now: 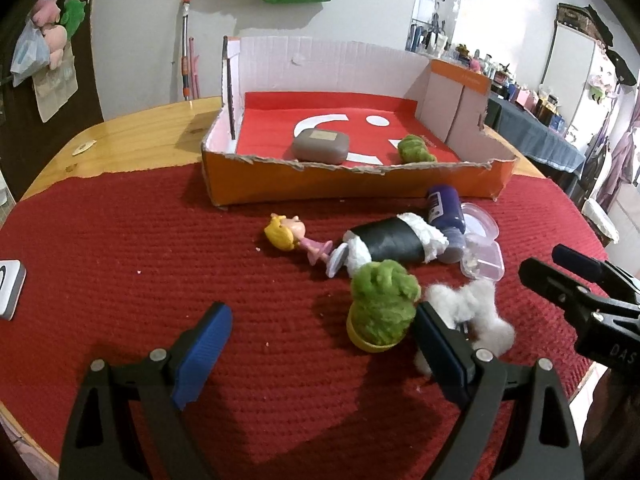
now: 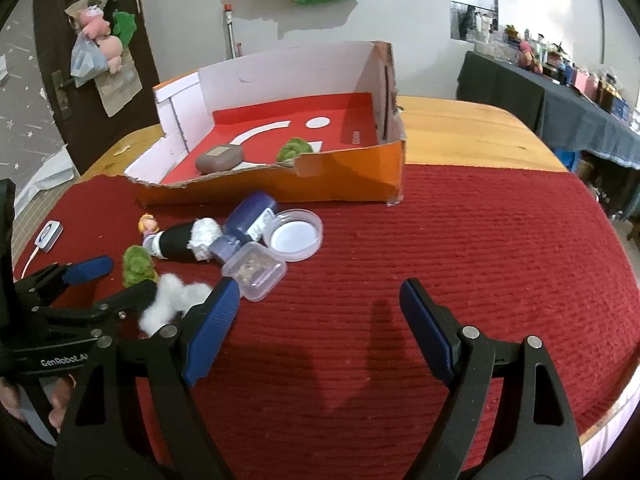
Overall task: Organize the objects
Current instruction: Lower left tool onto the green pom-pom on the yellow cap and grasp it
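Note:
My left gripper is open just above the red mat, and a green fuzzy plant in a yellow pot stands between its fingers, close to the right one and not pressed. A white cotton tuft lies just outside that finger. Behind them lie a yellow-haired doll, a black roll with white ends, a purple bottle, a clear round lid and a small clear box. My right gripper is open over bare mat, right of the pile.
An orange cardboard box with a torn front wall stands behind the pile and holds a grey case and another green fuzzy ball. A white device lies at the mat's left edge. The wooden table ends just past the mat.

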